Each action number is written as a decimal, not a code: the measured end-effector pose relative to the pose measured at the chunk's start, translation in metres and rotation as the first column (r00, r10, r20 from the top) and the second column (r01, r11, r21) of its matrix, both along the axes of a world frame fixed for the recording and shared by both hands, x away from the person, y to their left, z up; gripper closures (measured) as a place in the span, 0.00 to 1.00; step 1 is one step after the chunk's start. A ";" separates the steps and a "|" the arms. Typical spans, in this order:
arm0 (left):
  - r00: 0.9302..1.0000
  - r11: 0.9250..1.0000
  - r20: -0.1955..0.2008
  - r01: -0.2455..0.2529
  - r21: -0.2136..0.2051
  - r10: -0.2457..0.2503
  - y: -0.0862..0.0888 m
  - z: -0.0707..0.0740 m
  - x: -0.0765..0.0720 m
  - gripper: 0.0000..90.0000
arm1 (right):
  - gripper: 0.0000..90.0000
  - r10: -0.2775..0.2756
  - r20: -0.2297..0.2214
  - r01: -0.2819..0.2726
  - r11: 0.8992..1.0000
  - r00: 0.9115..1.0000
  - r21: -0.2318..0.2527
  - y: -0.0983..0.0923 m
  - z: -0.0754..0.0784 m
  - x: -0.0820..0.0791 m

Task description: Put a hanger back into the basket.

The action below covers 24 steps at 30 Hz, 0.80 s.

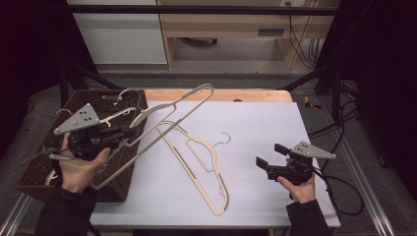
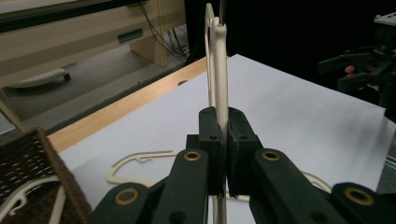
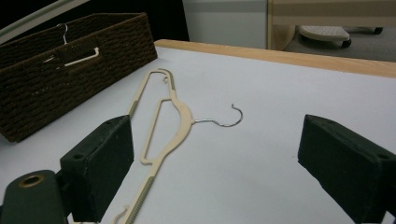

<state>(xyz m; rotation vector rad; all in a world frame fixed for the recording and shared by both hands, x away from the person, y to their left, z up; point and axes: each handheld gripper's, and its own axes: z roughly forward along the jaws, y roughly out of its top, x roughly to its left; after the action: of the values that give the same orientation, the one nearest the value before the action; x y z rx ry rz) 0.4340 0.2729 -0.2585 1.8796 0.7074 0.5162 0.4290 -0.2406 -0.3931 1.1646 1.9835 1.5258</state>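
Left hand-held gripper [image 1: 132,133]: one; jaws clamped together on the thin beige bar of the raised hanger [image 1: 167,118], the bar standing upright between the black pads in the left gripper view; the left hand [image 1: 78,164] wraps the body from beneath, held above the near edge of the basket [image 1: 39,172], its grey three-cornered plate uppermost. Right hand-held gripper [image 1: 269,156]: one; jaws wide apart with nothing between them; the right hand [image 1: 300,186] holds it low over the right part of the worktop [image 1: 275,123], jaws pointing toward the middle.

Hangers, beige: one raised, slanting from the left gripper up toward the far edge of the worktop, well off the white surface; one flat hanger [image 1: 204,164] lying on the worktop between the two grippers, its wire hook [image 3: 224,120] curling to the right; further hangers inside the basket, count uncertain, as they overlap and the left hand covers part of them.

Basket: one, dark woven, at the left end of the worktop; its near left corner is dim and hard to read. Both forearms are cut off by the lower edge of the high view.
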 end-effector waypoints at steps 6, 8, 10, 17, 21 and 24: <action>0.999 0.999 -0.002 -0.041 0.007 0.041 0.030 0.006 0.014 0.96 | 0.11 -0.007 -0.005 0.007 1.000 1.000 0.000 0.000 0.000 0.000; 0.998 0.998 -0.002 -0.061 0.008 0.061 0.039 0.007 0.018 0.96 | 0.11 -0.007 -0.005 0.007 1.000 1.000 -0.006 0.000 -0.001 0.001; 0.997 0.996 0.001 -0.083 0.021 0.083 0.049 0.007 0.022 0.96 | 0.10 -0.009 -0.006 0.009 1.000 1.000 -0.009 0.001 -0.001 0.001; 0.991 0.989 -0.014 -0.133 0.071 0.134 0.079 0.004 0.034 0.96 | 0.10 -0.011 -0.008 0.010 1.000 1.000 -0.013 0.002 -0.002 0.002; 0.988 0.984 -0.023 -0.152 0.092 0.155 0.091 -0.001 0.040 0.96 | 0.10 -0.010 -0.010 0.010 1.000 1.000 -0.015 0.002 -0.002 0.002; 0.986 0.984 -0.036 -0.159 0.083 0.162 0.102 -0.005 0.045 0.96 | 0.10 -0.009 -0.010 0.009 1.000 1.000 -0.015 0.003 -0.003 0.002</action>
<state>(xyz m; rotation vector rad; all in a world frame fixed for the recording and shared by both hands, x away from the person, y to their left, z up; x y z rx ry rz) 0.4791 0.3751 -0.2638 1.9222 0.8831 0.6159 0.4310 -0.2377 -0.3960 1.1759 1.9906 1.5009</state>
